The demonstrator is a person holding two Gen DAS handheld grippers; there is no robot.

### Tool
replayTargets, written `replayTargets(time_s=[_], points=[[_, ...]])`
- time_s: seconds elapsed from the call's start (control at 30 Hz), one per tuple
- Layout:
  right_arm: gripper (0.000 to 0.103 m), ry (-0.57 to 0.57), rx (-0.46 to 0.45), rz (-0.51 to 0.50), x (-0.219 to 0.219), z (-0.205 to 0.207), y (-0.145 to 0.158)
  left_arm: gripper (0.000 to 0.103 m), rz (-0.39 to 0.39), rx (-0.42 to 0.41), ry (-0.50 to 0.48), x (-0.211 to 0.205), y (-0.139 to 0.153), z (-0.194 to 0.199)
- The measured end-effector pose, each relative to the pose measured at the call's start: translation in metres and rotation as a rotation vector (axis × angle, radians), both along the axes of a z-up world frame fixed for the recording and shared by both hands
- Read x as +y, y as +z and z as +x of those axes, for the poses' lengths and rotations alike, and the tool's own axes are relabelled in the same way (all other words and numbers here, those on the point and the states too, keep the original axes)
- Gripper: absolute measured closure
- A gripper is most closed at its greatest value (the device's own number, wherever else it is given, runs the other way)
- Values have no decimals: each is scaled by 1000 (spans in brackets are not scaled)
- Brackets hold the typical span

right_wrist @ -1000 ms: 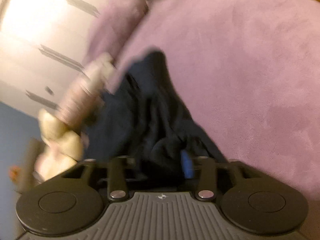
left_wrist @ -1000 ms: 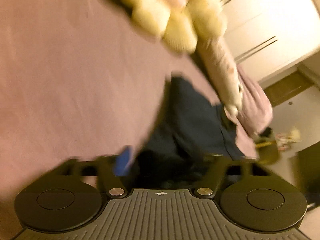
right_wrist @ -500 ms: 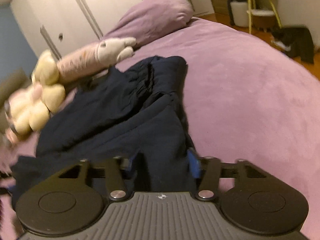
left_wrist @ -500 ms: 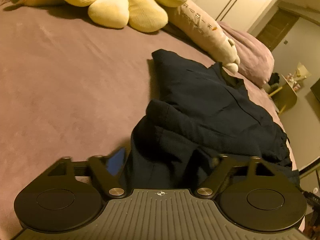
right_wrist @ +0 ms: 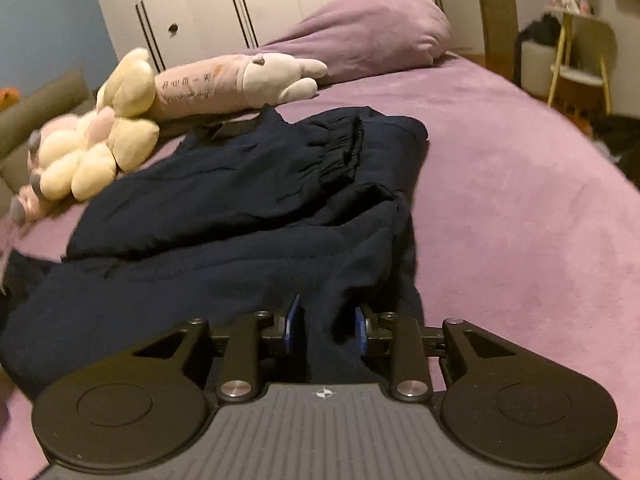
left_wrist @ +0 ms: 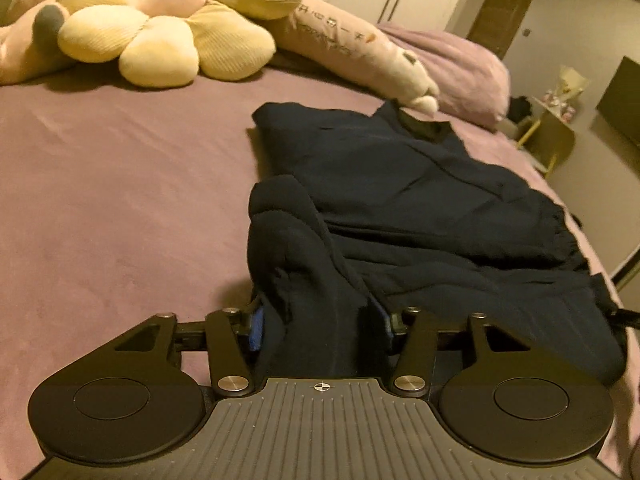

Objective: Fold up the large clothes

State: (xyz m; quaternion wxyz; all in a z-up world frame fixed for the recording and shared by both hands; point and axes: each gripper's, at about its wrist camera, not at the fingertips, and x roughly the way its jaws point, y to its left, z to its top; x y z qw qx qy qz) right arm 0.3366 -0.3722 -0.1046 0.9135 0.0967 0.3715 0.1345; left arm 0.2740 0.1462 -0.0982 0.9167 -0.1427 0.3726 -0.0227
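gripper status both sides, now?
Left gripper: jaws closing, a bunched fold of the dark navy fabric garment between its blue pads.
Right gripper: jaws closing, a fold of the same garment between them.

The right gripper (right_wrist: 325, 330) is closing its jaws on a fold of the dark navy garment (right_wrist: 248, 216), which is lying on the purple bedspread (right_wrist: 520, 208). Plush toys (right_wrist: 120, 136) are resting far left.
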Motion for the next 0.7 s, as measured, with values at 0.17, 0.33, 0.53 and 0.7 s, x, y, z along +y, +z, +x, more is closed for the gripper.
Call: replayTargets(time_s=[0.17,0.33,0.53,0.7], points=[[95,-19,-76,-135,17,-11,13,85,2,-7,31,1,24,-3],[95,-59,-239,-40,6,-25,71,85,-6,-144,20,3,82,8],[95,-177,-278,-88,23,41,86,83,80,-192,117,-3,78,82],[94,-215,-130,-114,38,102,41,60,65,-73,149,-4,24,121]])
